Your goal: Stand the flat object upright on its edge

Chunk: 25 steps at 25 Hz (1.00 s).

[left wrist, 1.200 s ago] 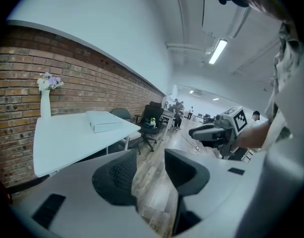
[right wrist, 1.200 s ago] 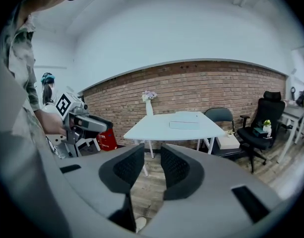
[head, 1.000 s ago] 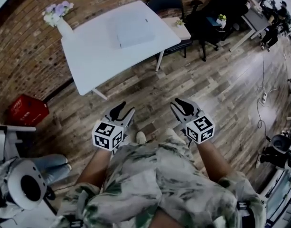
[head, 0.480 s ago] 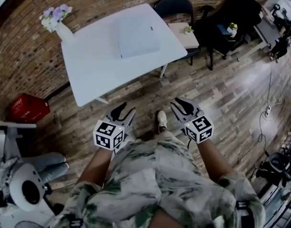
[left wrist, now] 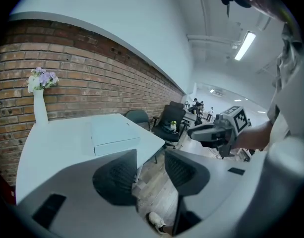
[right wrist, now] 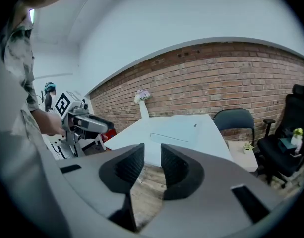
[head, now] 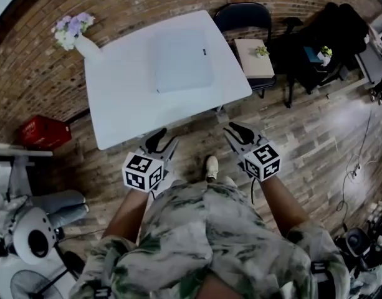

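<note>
Not begun: flat box lies flat on desk. Parted, empty, short of desk: left tongs, right tongs. Gripping, upending remain.

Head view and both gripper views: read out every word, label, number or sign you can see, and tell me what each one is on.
No text here can be read.
On the left marker cube and the right marker cube: black-and-white square patterns only, no letters or digits.
On the white flat box: a small dark mark near one corner, too small to read.
On the red crate: no print can be made out, too blurred.
</note>
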Available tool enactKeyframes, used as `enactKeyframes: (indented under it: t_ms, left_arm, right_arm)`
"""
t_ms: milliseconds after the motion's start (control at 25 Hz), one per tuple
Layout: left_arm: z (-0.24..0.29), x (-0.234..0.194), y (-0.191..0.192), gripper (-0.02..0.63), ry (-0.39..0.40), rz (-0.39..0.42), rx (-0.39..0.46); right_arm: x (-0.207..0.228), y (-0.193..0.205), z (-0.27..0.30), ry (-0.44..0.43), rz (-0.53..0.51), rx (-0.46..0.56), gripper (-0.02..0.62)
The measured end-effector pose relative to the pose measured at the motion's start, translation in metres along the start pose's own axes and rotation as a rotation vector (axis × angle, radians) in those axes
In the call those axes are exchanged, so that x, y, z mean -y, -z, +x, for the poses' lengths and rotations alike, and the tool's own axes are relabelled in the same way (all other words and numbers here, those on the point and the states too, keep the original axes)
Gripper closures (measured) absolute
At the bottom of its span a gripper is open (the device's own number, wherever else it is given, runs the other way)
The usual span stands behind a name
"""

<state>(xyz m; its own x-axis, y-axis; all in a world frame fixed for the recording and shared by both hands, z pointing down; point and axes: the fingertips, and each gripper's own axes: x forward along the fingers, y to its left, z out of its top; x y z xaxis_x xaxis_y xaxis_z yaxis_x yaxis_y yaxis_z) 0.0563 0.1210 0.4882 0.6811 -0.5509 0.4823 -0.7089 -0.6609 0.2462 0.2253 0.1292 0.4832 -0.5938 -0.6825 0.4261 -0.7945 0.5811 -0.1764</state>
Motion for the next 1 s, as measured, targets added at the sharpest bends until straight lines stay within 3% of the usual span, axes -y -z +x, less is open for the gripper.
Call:
enactKeyframes:
  t_ms: [240,480,1000]
  left_arm:
    - [0.039,-0.013,-0.019,0.434,-0.059,-0.033,0.003]
    - [0.059,-0.052,-0.034,0.434,-0.09,-0.075,0.001]
    - [0.101,-0.183,-0.087,0.434,-0.003,-0.058,-0.014]
  right_arm:
    - [0.059,-0.006,0.024,-0.049,0.034,-0.009,0.476]
    - [0.096,-0.022,0.062,-0.063,0.099,-0.021,0.476]
    - [0.139,-0.071,0.181,0.025,0.184,-0.086,0.456]
